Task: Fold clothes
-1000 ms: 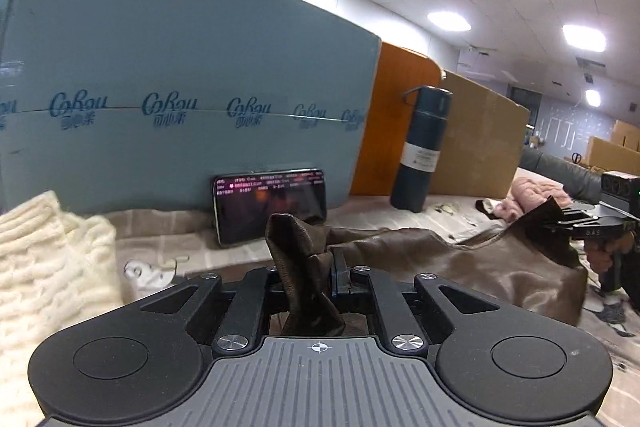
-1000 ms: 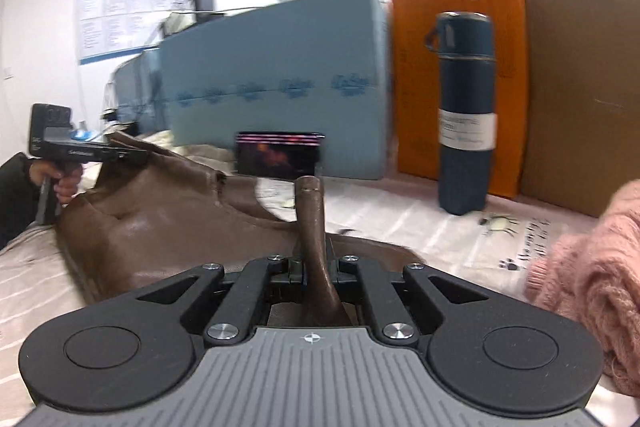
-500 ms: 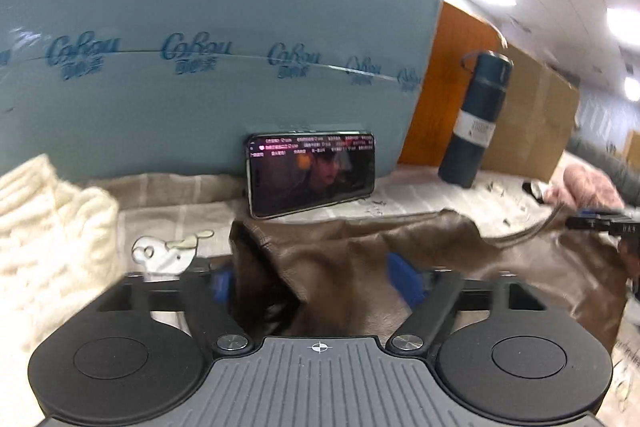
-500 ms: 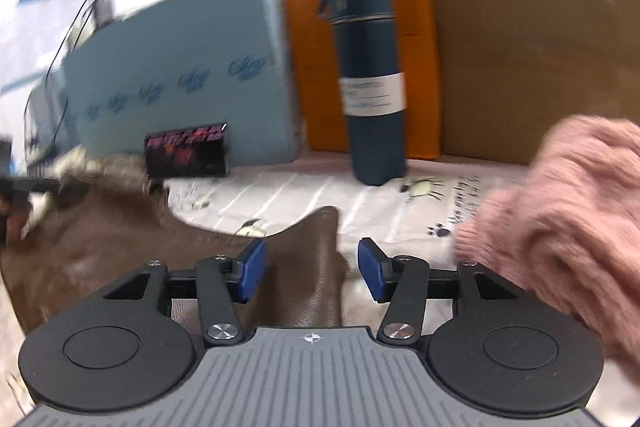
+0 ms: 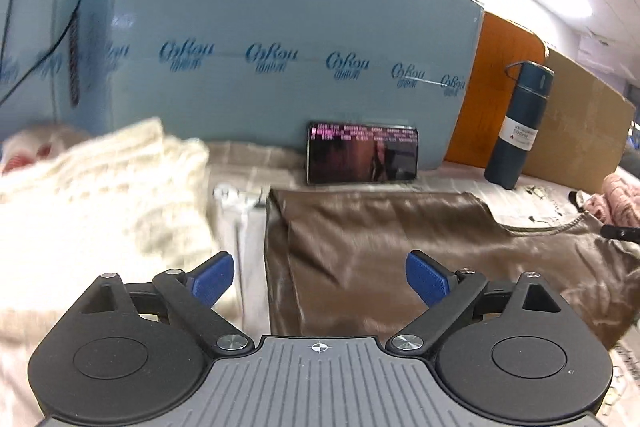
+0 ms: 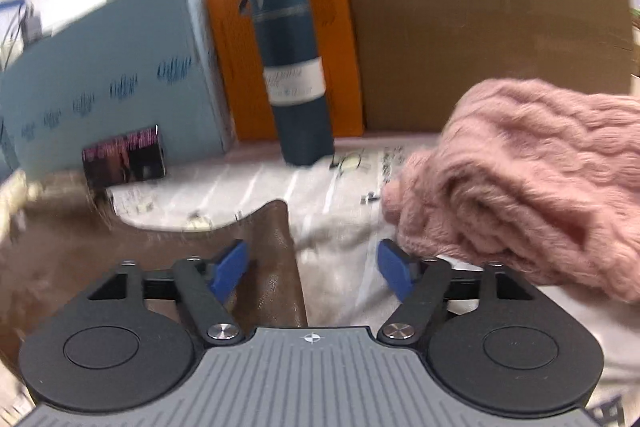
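A shiny brown garment (image 5: 384,251) lies flat on the table. Its left edge runs down between the wide-apart jaws of my left gripper (image 5: 320,277), which are opening; the blue pads do not press on the cloth. In the right wrist view the garment's right corner (image 6: 276,259) lies between the jaws of my right gripper (image 6: 314,269), which are opening too, and the left pad stands just beside the cloth. A black tip of the right gripper (image 5: 620,233) shows at the far right edge of the left wrist view.
A cream knit (image 5: 92,211) is heaped to the left, a pink knit (image 6: 520,179) to the right, close to the right pad. At the back stand a blue foam board (image 5: 280,67), a propped phone (image 5: 362,158), a dark blue flask (image 6: 292,75) and cardboard (image 6: 480,27).
Both grippers were shut on bunched brown cloth a second ago. Both have let go; the garment has dropped flat. Each view has tilted down and swung sideways.
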Demonstrator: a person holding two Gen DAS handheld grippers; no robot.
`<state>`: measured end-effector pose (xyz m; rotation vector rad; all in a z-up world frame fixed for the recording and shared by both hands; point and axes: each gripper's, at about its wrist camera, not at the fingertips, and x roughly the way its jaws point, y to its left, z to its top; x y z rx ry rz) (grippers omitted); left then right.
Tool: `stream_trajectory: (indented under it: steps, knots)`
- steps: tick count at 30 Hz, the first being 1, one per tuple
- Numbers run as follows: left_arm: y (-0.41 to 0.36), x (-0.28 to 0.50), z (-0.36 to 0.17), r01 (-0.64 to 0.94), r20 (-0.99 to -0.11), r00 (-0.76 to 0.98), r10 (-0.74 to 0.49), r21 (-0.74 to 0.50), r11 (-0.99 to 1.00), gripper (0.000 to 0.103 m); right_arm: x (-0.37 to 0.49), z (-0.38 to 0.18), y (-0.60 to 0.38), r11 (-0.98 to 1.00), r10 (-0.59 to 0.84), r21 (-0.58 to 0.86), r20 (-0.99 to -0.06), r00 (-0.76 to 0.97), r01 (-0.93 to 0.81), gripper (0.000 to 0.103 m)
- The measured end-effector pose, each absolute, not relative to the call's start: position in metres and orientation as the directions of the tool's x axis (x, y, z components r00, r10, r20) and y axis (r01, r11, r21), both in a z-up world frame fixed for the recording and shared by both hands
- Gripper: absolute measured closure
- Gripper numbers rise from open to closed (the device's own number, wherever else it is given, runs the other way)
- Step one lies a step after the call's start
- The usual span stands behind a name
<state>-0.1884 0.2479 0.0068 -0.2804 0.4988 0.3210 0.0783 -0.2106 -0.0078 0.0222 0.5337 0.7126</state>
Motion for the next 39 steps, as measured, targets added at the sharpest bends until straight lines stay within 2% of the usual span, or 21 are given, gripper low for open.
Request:
stream_trajectory:
  steps: [2,5,11,14,19,23,27,28,29,30,32,33,34,35,39]
  knots:
    - [0.246,-0.192,0.003,-0.383,-0.524,0.82,0.229,-0.206,0.901,0.006,0.066,0.0,-0.22,0.78,0.616,0.236,-0.45,0.646,-0.58,0.019]
    - [0.245,-0.193,-0.002,-0.384,-0.544,0.814,0.204,-0.24,0.892,0.006,0.042,0.008,-0.233,0.806,0.592,0.31,-0.468,0.656,-0.505,0.014]
    - [0.239,-0.194,-0.009,-0.343,-0.558,0.82,0.131,-0.296,0.891,0.006,0.004,0.006,-0.257,0.785,0.594,0.539,-0.521,0.612,-0.303,0.011]
    - [0.236,-0.195,-0.013,-0.341,-0.567,0.815,0.119,-0.303,0.89,0.006,-0.002,0.0,-0.259,0.737,0.639,0.633,-0.537,0.55,-0.239,0.011]
    - [0.236,-0.195,-0.015,-0.36,-0.579,0.804,0.136,-0.291,0.887,0.006,0.0,-0.012,-0.246,0.714,0.662,0.676,-0.566,0.492,-0.182,0.011]
    - [0.231,-0.193,-0.017,-0.357,-0.589,0.795,0.149,-0.255,0.898,0.003,0.002,-0.023,-0.232,0.679,0.676,0.716,-0.523,0.519,-0.162,0.003]
    - [0.226,-0.191,-0.019,-0.351,-0.59,0.791,0.163,-0.22,0.91,0.002,0.003,-0.031,-0.225,0.625,0.679,0.768,-0.448,0.581,-0.139,0.005]
    - [0.225,-0.191,-0.02,-0.35,-0.59,0.791,0.165,-0.215,0.912,0.002,0.003,-0.032,-0.223,0.619,0.673,0.774,-0.437,0.597,-0.132,0.011]
    - [0.225,-0.191,-0.02,-0.349,-0.59,0.79,0.166,-0.211,0.913,0.002,0.002,-0.032,-0.222,0.607,0.675,0.784,-0.422,0.605,-0.13,0.025]
    - [0.224,-0.191,-0.02,-0.348,-0.589,0.79,0.167,-0.207,0.914,0.002,0.003,-0.035,-0.22,0.588,0.685,0.799,-0.41,0.602,-0.125,0.032]
    - [0.222,-0.191,-0.02,-0.345,-0.589,0.79,0.169,-0.199,0.917,0.002,0.005,-0.039,-0.217,0.566,0.691,0.817,-0.397,0.604,-0.111,0.06]
    - [0.221,-0.191,-0.021,-0.34,-0.588,0.791,0.167,-0.196,0.92,0.002,0.007,-0.04,-0.216,0.564,0.688,0.819,-0.395,0.609,-0.104,0.067]
    - [0.22,-0.19,-0.021,-0.332,-0.588,0.793,0.16,-0.196,0.923,0.002,0.006,-0.04,-0.215,0.576,0.676,0.811,-0.398,0.62,-0.107,0.081]
    - [0.219,-0.19,-0.021,-0.324,-0.587,0.795,0.153,-0.197,0.926,0.002,0.005,-0.04,-0.217,0.585,0.667,0.803,-0.394,0.632,-0.116,0.087]
    - [0.212,-0.19,-0.021,-0.25,-0.577,0.812,0.084,-0.214,0.944,0.002,0.003,-0.035,-0.228,0.574,0.648,0.807,-0.341,0.681,-0.142,0.093]
